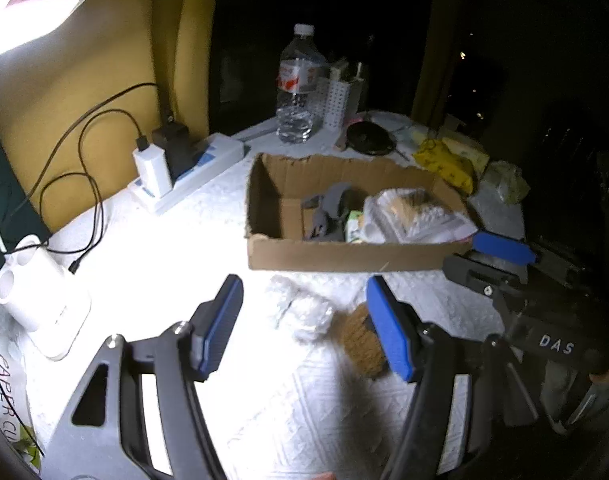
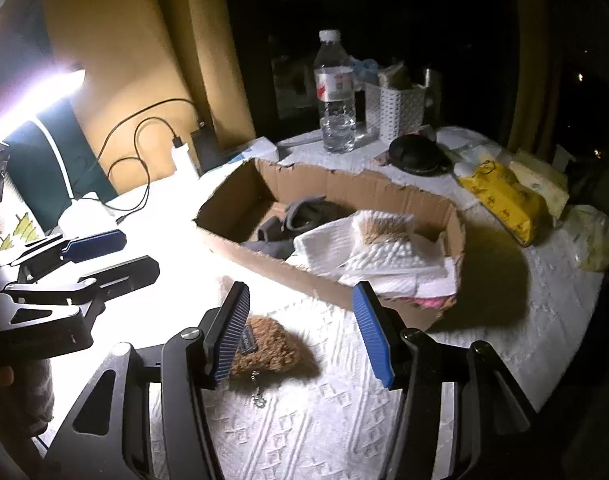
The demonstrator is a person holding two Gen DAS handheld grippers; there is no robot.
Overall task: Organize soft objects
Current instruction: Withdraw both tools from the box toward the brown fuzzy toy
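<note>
A brown fuzzy pouch (image 2: 270, 350) with a small label and a metal clip lies on the white table cover, just in front of a cardboard box (image 2: 240, 246). It also shows in the left wrist view (image 1: 360, 340), next to a crumpled clear plastic wrap (image 1: 304, 312). The box (image 1: 344, 256) holds grey gloves (image 2: 304, 212), white towels (image 2: 384, 256) and a tan fuzzy item (image 2: 386, 228). My right gripper (image 2: 304, 330) is open, with the pouch between its fingers, near the left one. My left gripper (image 1: 306, 324) is open above the plastic wrap and pouch.
A water bottle (image 2: 336, 92), a white perforated basket (image 2: 396, 108) and a black round object (image 2: 418, 156) stand behind the box. Yellow packets (image 2: 504, 200) lie at the right. A power strip with chargers (image 1: 176, 172) and a white device (image 1: 44, 312) are at the left.
</note>
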